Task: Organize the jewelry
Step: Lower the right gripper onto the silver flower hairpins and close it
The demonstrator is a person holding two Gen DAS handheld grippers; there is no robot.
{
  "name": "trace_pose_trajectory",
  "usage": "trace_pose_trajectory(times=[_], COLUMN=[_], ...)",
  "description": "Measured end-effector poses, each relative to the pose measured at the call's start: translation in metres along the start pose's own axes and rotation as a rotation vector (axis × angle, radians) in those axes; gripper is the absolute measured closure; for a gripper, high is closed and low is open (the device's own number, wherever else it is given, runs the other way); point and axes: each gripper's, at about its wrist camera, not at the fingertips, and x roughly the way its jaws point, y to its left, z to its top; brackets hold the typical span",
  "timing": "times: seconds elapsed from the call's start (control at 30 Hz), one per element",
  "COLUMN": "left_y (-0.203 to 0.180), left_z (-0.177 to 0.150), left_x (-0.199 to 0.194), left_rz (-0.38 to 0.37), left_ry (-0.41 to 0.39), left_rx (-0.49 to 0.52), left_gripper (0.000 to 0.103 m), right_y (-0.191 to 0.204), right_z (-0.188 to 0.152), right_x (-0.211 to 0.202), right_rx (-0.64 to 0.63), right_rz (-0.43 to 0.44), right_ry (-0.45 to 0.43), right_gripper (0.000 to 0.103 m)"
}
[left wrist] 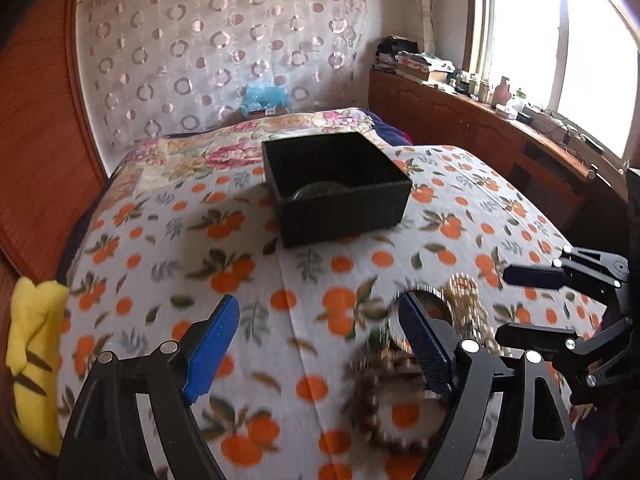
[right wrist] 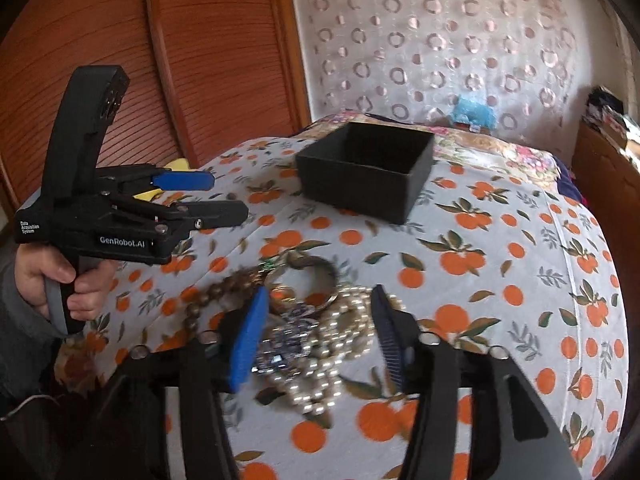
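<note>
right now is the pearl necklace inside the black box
No, the pearl necklace lies in the jewelry pile on the orange-print bedspread, between the open fingers of the right hand-held gripper, well short of the black box.

Left tongs (left wrist: 320, 350) agape, tilted down, nothing gripped; right tongs (right wrist: 318, 334) parted, tilted down; hand (right wrist: 60, 280) clasps left handle.

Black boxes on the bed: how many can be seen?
1. The black box stands open on the orange-print blanket, beyond the jewelry pile. Something round lies inside it; other boxes may be out of view.
</note>
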Motion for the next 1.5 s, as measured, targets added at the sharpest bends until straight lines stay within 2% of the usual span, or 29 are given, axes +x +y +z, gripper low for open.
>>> trace_pose_trajectory(times=[0.1, 0.27, 0.37, 0.57, 0.7, 0.8, 0.83, 1.23, 1.27, 1.33, 1.4, 1.5], left_y=[0.005, 0.008, 0.011, 0.012, 0.012, 0.010, 0.009, 0.002, -0.001, -0.004, -0.009, -0.016], left_z=[-0.013, -0.029, -0.035, -0.042, -0.043, -0.044, -0.044, -0.045, -0.045, -0.046, -0.046, -0.046], left_x=[-0.008, -0.016, -0.019, -0.018, -0.017, -0.016, -0.016, -0.011, -0.010, -0.007, -0.004, -0.001], left_rz=[-0.003, 0.012, 0.009, 0.011, 0.005, -0.011, -0.008, -0.029, -0.037, -0.060, -0.090, -0.100], left_ry=[0.008, 0.012, 0.018, 0.028, 0.029, 0.033, 0.032, 0.051, 0.055, 0.074, 0.089, 0.099], left_rx=[-0.022, -0.031, -0.042, -0.048, -0.050, -0.055, -0.051, -0.039, -0.032, -0.025, -0.025, -0.008], left_gripper=[0.024, 0.024, 0.024, 0.024, 0.024, 0.024, 0.024, 0.025, 0.027, 0.041, 0.051, 0.062], right_y=[0.012, 0.024, 0.027, 0.032, 0.037, 0.039, 0.038, 0.024, 0.020, 0.014, 0.010, 0.003], right_z=[-0.001, -0.005, -0.005, -0.006, -0.009, -0.010, -0.009, -0.003, -0.003, -0.002, -0.002, -0.002], right_x=[0.004, 0.016, 0.022, 0.033, 0.041, 0.042, 0.040, 0.014, 0.012, 0.008, 0.006, 0.002], right_rx=[-0.034, -0.085, -0.107, -0.138, -0.180, -0.202, -0.197, -0.155, -0.147, -0.134, -0.125, -0.108], right_rz=[0.012, 0.003, -0.006, -0.018, -0.047, -0.073, -0.068, -0.074, -0.081, -0.093, -0.101, -0.110], right_ry=[0.019, 0.065, 0.084, 0.128, 0.156, 0.150, 0.149, 0.070, 0.065, 0.061, 0.058, 0.053], right_gripper=[0.034, 0.032, 0.024, 0.024, 0.031, 0.043, 0.044, 0.045, 0.045, 0.045, 0.045, 0.045])
